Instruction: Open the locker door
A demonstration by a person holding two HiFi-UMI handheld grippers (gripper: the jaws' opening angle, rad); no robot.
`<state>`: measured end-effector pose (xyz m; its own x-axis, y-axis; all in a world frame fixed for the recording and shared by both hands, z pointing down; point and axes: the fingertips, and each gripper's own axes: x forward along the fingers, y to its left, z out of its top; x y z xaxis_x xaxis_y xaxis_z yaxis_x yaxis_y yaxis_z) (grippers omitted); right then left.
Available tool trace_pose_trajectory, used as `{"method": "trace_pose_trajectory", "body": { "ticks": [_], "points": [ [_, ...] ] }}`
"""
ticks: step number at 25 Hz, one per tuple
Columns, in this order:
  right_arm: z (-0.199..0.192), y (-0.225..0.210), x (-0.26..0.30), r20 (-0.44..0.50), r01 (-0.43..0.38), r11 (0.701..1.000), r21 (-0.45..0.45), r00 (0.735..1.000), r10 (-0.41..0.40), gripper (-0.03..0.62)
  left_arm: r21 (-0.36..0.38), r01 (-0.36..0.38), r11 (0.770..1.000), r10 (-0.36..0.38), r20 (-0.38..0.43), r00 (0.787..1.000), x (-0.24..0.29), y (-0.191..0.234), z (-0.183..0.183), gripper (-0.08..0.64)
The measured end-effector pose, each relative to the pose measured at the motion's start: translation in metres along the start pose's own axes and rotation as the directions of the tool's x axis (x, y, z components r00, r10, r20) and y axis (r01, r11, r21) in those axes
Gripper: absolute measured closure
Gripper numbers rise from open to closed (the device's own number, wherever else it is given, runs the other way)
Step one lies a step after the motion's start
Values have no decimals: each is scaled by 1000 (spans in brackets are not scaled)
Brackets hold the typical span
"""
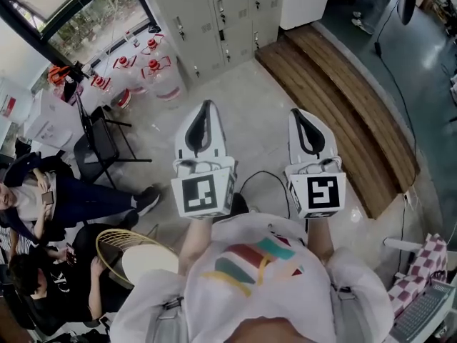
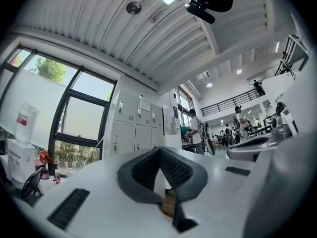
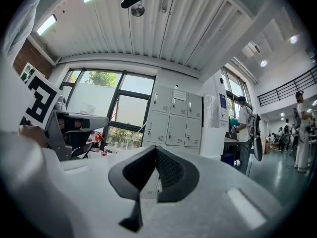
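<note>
Locker doors (image 3: 173, 118), apparently closed, well ahead

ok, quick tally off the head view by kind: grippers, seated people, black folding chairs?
grippers: 2 (left gripper, right gripper, both shut, nothing held)
seated people: 2 (, both at the left edge)
black folding chair: 1
total: 5
</note>
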<state>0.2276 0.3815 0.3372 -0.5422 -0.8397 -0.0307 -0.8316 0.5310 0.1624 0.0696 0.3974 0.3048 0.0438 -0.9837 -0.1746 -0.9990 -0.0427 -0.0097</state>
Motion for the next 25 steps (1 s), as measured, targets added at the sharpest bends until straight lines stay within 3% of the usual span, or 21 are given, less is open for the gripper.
{"method": "trace_pose_trajectory", "body": {
  "ticks": [8, 12, 17, 25],
  "points": [
    [-14, -16, 31, -12, -19, 1000, -6, 1000, 19, 588, -13, 4, 1000, -3, 1, 1000, 47, 7, -13, 545],
    [-32, -37, 68, -13, 23, 1000, 4, 1000, -23, 588, -11, 40, 999, -40, 36, 999, 100, 16, -26, 545],
    [-41, -67, 156, -12, 37, 999, -19, 999, -38, 588, -39, 48, 998, -46, 45, 998, 205, 44, -54, 545],
    [-33, -115, 361, 0, 5, 999, -42, 1000, -5, 588, -46, 67, 997, -64, 68, 996, 399, 113, -64, 545]
  ]
}}
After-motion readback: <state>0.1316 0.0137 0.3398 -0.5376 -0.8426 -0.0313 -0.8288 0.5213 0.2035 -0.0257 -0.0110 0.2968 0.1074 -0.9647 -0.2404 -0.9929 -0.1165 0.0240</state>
